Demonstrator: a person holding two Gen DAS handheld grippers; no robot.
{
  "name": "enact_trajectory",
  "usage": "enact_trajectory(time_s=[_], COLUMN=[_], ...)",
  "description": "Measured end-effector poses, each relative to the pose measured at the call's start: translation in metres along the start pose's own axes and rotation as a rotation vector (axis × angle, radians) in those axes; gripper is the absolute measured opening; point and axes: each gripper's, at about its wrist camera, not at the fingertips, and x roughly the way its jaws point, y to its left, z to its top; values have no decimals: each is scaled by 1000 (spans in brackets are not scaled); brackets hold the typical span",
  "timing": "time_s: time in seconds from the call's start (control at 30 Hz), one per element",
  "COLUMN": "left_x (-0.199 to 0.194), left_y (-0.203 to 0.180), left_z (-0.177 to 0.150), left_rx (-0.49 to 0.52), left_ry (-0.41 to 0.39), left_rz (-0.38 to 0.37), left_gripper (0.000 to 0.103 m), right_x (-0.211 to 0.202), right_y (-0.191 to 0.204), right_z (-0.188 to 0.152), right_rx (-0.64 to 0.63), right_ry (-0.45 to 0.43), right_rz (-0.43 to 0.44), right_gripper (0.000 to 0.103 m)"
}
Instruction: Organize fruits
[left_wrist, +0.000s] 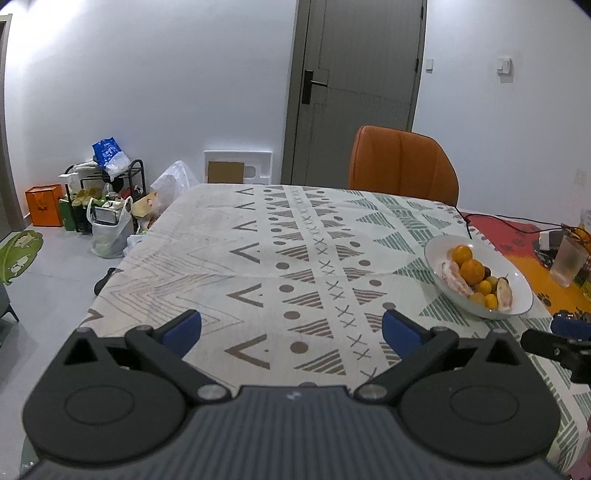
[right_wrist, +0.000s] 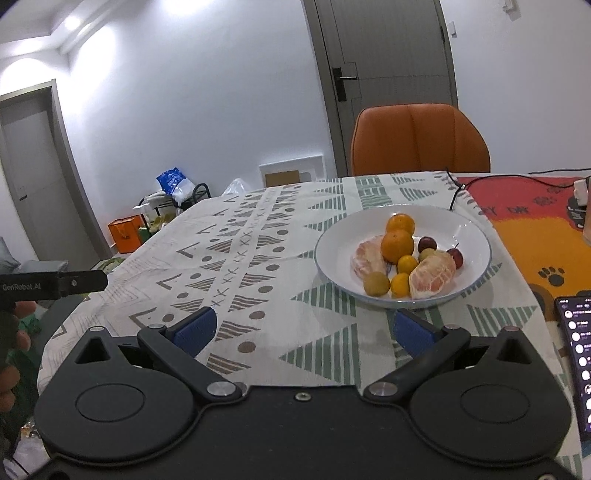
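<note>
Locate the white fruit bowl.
The white ceramic fruit bowl sits on the patterned tablecloth, ahead-right of the open right gripper, before the orange chair.

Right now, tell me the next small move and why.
Probably ease the right tongs forward toward the white bowl: they are open and empty, the fruit sits just ahead, and the left tongs are farther off.

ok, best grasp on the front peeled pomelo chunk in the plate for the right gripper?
Probably from above, fingers straddling the short width of the peeled pomelo chunk. It lies lengthwise against the plate near rim, small oranges touching its left side, so side entry looks blocked. The right gripper is open, empty.
</note>
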Motion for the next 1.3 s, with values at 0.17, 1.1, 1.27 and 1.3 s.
enact_trajectory(time_s=[0.17, 1.1, 1.27, 1.3], left_x=[3, 10, 10, 10], left_y=[0, 1, 0, 0], left_z=[-2, -6, -6, -6], left_rx=[8, 20, 21, 21], left_ry=[9, 32, 31, 31], left_rz=[-3, 4, 3, 4], left_gripper=[103, 103, 103, 103], right_x=[0, 6, 7, 7], right_y=[0, 1, -1, -1], right_z=[0, 0, 0, 0], right_rx=[3, 5, 12, 12], right_ry=[3, 11, 12, 12], right_rz=[1, -4, -5, -6], right_gripper=[103, 103, 103, 103])
